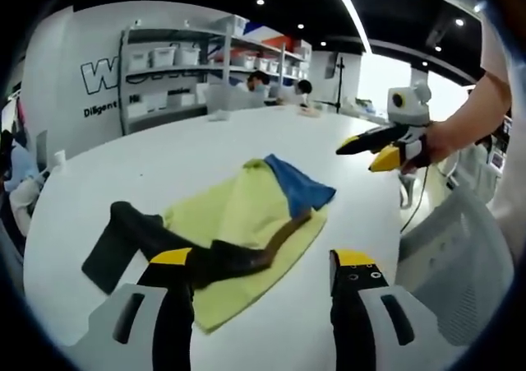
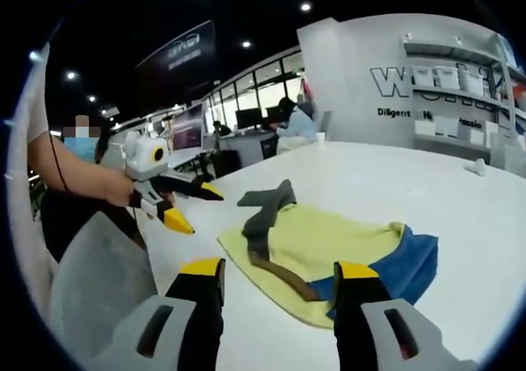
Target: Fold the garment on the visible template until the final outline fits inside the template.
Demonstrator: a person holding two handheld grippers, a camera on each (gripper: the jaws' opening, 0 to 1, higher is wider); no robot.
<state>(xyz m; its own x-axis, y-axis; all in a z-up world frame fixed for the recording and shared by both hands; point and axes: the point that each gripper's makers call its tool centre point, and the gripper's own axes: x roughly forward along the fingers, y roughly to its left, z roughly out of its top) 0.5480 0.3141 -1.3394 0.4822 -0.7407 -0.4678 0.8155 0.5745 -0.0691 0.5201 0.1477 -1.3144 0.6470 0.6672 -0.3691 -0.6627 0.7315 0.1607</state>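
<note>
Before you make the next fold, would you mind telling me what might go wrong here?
1. The dark garment lies as a long strip trailing off the yellow cloth onto the table, so its outline may stay outside the cloth.
2. The blue cloth is bunched at one end; pulling the garment might drag it.
3. Both grippers, left and right, are open and hold nothing; a grab may pinch the yellow cloth too.

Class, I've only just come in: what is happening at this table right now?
A person holds two grippers over a white table. A yellow cloth lies there with a blue piece and a dark garment on it. The left gripper and right gripper are both open, holding nothing.
</note>
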